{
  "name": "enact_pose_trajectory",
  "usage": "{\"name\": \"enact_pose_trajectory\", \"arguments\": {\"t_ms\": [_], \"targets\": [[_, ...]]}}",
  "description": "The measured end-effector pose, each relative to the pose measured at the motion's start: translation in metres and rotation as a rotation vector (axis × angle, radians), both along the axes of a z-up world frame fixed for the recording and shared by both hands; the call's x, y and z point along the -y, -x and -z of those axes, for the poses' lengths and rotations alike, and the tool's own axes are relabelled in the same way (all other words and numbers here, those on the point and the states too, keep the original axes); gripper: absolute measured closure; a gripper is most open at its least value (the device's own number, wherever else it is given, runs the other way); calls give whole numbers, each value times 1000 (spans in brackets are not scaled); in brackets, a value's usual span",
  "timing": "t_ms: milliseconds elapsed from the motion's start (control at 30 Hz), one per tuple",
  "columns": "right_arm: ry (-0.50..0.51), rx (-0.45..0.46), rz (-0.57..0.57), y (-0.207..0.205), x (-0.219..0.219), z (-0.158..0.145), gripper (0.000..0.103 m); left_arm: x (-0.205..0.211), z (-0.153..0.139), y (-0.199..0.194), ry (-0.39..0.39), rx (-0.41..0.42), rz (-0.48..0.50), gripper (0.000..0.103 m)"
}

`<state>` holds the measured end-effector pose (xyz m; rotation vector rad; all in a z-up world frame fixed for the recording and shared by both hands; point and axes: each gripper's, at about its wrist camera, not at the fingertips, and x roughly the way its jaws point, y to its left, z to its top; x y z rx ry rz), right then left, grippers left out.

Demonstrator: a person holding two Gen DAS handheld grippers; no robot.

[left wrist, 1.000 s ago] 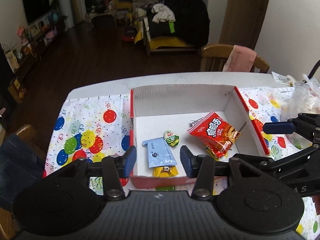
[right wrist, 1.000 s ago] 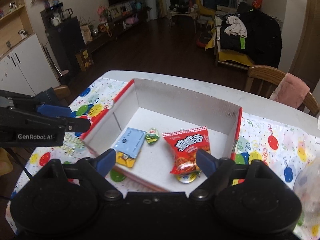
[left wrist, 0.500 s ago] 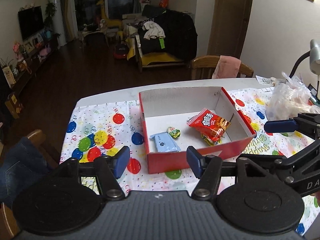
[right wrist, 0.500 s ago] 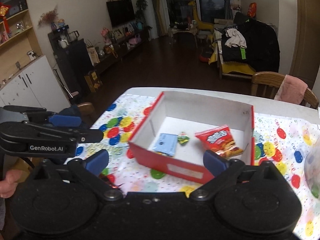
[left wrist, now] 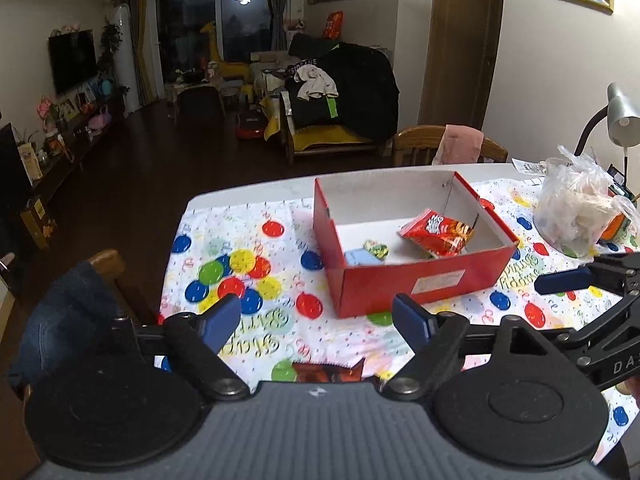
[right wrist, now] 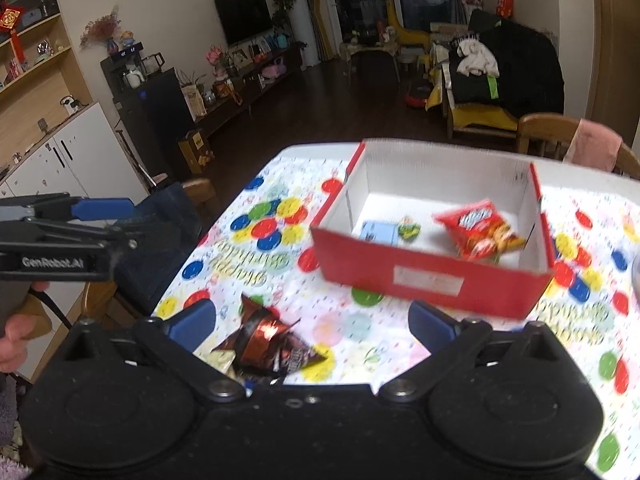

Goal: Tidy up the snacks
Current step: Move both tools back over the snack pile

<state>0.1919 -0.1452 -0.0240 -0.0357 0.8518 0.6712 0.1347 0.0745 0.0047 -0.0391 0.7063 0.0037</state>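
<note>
A red cardboard box [left wrist: 416, 280] [right wrist: 432, 276] with a white inside stands on the balloon tablecloth. In it lie a red snack bag [left wrist: 438, 232] [right wrist: 478, 230], a light blue packet [left wrist: 358, 258] [right wrist: 378, 232] and a small green sweet [left wrist: 376, 249] [right wrist: 409, 227]. A dark brown foil snack bag [right wrist: 264, 340] lies on the cloth near the front edge, just ahead of my right gripper [right wrist: 312, 322]; it also shows in the left wrist view [left wrist: 328, 370]. My left gripper [left wrist: 316, 318] is open and empty, short of the box. My right gripper is open and empty.
A clear plastic bag of items [left wrist: 576, 212] and a desk lamp [left wrist: 620, 116] stand at the table's right. A wooden chair with a pink cloth [left wrist: 448, 148] is behind the table. A chair with jeans [left wrist: 76, 312] is at the left edge.
Both grippers have drawn back and up from over the box toward the table's front edge. The box now looks smaller and the brown foil bag has come into view.
</note>
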Motion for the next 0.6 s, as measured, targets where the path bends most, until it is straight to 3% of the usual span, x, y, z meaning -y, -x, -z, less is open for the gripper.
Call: {"name": "enact_pose_trajectory", "arguments": {"t_ms": [300, 600], "targets": [[54, -80, 34, 30, -13, 42, 0, -25, 39, 25, 66, -69, -81, 18], [116, -121, 26, 53, -30, 85, 0, -26, 75, 48, 23, -124, -105, 18]]}}
